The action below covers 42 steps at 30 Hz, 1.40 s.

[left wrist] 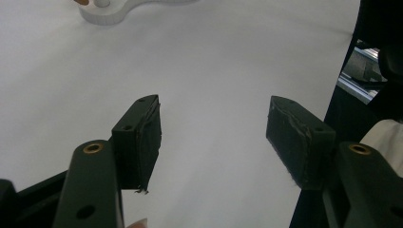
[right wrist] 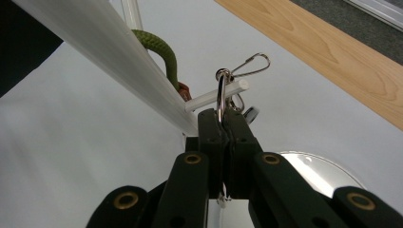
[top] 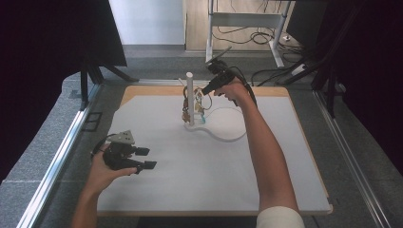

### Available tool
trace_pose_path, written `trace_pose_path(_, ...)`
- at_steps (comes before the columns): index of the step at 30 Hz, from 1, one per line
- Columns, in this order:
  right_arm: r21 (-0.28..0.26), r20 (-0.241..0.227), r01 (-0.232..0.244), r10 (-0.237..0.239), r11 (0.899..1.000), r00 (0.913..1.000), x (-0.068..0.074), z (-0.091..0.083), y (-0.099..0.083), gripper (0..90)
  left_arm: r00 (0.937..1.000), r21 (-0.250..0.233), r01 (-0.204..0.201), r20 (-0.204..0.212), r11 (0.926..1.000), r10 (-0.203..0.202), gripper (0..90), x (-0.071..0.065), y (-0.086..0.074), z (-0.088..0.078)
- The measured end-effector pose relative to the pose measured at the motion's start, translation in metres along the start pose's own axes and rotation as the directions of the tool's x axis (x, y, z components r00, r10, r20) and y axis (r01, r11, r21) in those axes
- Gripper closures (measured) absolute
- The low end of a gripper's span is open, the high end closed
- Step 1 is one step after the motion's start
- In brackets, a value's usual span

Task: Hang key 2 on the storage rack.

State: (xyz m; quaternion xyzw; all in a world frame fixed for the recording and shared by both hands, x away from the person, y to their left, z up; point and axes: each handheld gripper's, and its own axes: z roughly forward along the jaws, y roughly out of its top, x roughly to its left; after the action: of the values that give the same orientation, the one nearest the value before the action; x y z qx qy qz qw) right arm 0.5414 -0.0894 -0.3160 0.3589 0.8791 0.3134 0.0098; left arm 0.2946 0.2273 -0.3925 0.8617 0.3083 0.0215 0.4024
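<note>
- One white mat (top: 190,171) covers one wooden table (top: 142,90).
- One white stand: a round base (top: 228,124) and a single upright post (top: 190,95) with one side peg (right wrist: 216,95).
- Two grippers: the left gripper (top: 145,158) rests near the mat's left edge, jaws spread and empty; the right gripper (right wrist: 222,116) is pressed together on one metal key ring (right wrist: 221,90) looped over the peg.
- One green loop (right wrist: 159,47) hangs behind the post.

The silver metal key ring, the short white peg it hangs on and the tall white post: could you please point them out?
Silver metal key ring (right wrist: 221,97), right gripper view, its loop.
Short white peg (right wrist: 209,98), right gripper view, mid-length.
Tall white post (top: 190,97), high view, mid-shaft.
</note>
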Motion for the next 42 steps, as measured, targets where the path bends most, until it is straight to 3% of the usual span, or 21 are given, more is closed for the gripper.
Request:
trace_pose_path(11, 0.019, -0.027, 0.016, -0.015, 1.000, 0.9995, 0.009, 0.019, -0.010, 83.8, 1.0000, 0.005, -0.008, -0.004, 1.0000, 0.008, 37.1, -0.001, 0.000, 0.000)
trace_pose_path(28, -0.035, -0.035, 0.053, -0.054, 0.998, 0.9979, 0.018, -0.013, -0.038, 68.1, 0.9999, 0.016, -0.014, -0.010, 0.9998, 0.014, 37.1, -0.003, 0.001, 0.001)
trace_pose_path(35, -0.069, -0.003, 0.091, -0.091, 0.993, 0.9958, 0.020, -0.036, -0.068, 58.5, 0.9997, 0.021, -0.012, -0.021, 0.9997, 0.012, 36.8, -0.001, 0.000, 0.001)
trace_pose_path(38, -0.095, -0.004, 0.087, -0.087, 0.992, 0.9962, 0.020, -0.048, -0.098, 55.0, 0.9996, 0.018, -0.001, -0.028, 0.9998, 0.001, 36.7, 0.000, -0.002, 0.000)
trace_pose_path(40, -0.101, -0.005, 0.084, -0.084, 0.991, 0.9964, 0.020, -0.049, -0.104, 54.3, 0.9996, 0.015, 0.004, -0.030, 0.9999, -0.004, 36.7, 0.000, -0.002, 0.000)
trace_pose_path(41, -0.117, 0.002, 0.083, -0.084, 0.990, 0.9965, 0.019, -0.053, -0.124, 53.0, 0.9995, 0.017, 0.004, -0.032, 0.9998, -0.003, 36.7, 0.000, -0.003, 0.001)
trace_pose_path(42, -0.117, 0.002, 0.083, -0.084, 0.990, 0.9965, 0.019, -0.053, -0.124, 53.0, 0.9995, 0.017, 0.004, -0.032, 0.9998, -0.003, 36.6, 0.000, -0.003, 0.001)
